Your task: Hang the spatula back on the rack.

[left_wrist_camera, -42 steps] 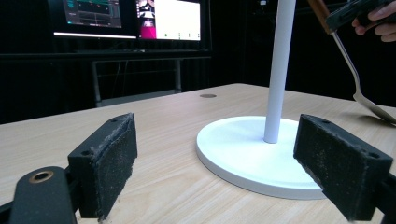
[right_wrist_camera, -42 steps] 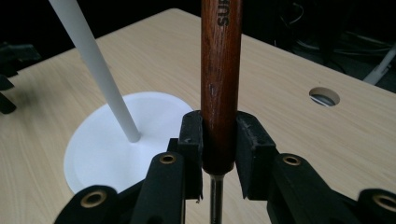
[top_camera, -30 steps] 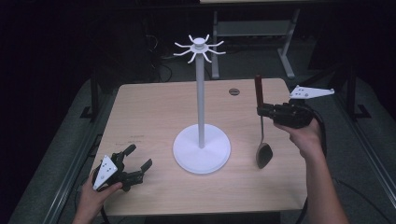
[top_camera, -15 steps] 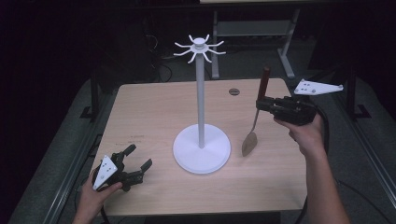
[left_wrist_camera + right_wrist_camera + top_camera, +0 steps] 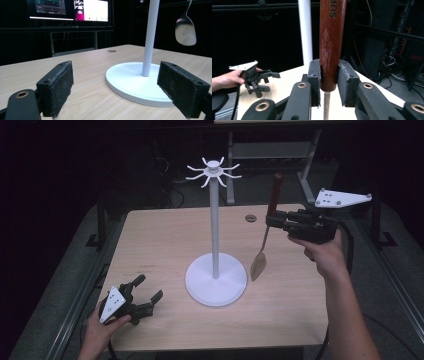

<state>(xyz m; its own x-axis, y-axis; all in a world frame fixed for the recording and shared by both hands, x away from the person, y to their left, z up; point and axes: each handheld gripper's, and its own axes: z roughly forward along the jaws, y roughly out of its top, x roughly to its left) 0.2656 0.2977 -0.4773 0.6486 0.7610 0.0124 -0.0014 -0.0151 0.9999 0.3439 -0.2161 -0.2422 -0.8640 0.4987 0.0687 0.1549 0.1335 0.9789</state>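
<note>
Two handheld grippers work over a pale wooden table (image 5: 165,240) in a dark room. At the near left corner, the left gripper (image 5: 145,295) rests low on the tabletop in the person's left hand (image 5: 102,330), its jaws spread wide and empty; its own view looks between the black padded jaws toward the stand. In the middle of the table rises a white utensil stand (image 5: 215,237), a thin pole on a round flat base with a crown of short hooks (image 5: 213,170) at the top, all of them bare. To the right of the pole, a spatula (image 5: 260,260) hangs upright in the air, its metal blade down and clear of the table, just beside the stand's base. The right gripper (image 5: 272,221), held by the person's right hand (image 5: 325,255), is clamped on the reddish-brown wooden handle (image 5: 331,45) near its lower end, where the thin metal shank begins. The spatula looks light and rigid, though the smooth handle could twist or slip between the pads, so a hold low on the handle, as here, seems sensible; it leaves the handle's top end free for hanging from a hook.
</note>
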